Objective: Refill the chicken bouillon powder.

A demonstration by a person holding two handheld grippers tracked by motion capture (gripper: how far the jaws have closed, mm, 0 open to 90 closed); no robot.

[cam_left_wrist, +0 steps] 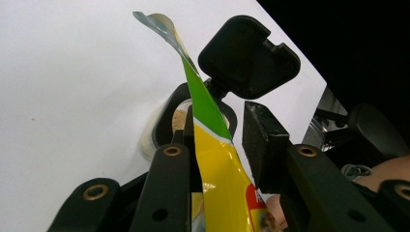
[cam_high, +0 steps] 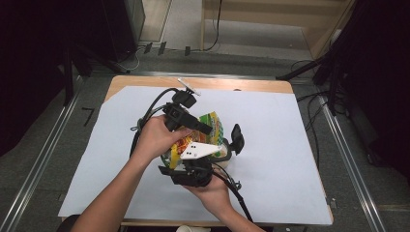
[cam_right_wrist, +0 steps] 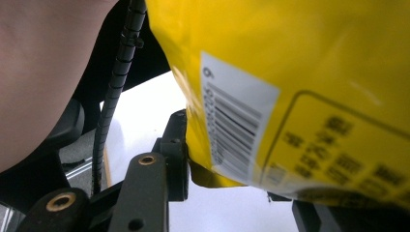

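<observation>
A yellow and green snack bag [cam_high: 212, 123] is held tilted over a clear container [cam_high: 226, 153] whose black flip lid [cam_high: 237, 137] stands open. In the left gripper view the bag [cam_left_wrist: 217, 169] runs between the jaws of my left gripper [cam_left_wrist: 220, 130]. It lies against the left pad, and a gap shows at the right pad [cam_left_wrist: 263, 140]. Beige grains [cam_left_wrist: 180, 121] show inside the container, below its lid [cam_left_wrist: 249, 55]. My right gripper [cam_high: 193, 164] grips the bag's bottom end. The barcode side of the bag [cam_right_wrist: 300, 72] fills the space between its jaws [cam_right_wrist: 237, 174].
A large white paper sheet [cam_high: 290, 145] covers the wooden table [cam_high: 241, 84]. A small white piece [cam_high: 188, 86] lies at the far edge. A pale cup rim [cam_high: 193, 228] shows at the near edge. Dark stands and cables line both sides.
</observation>
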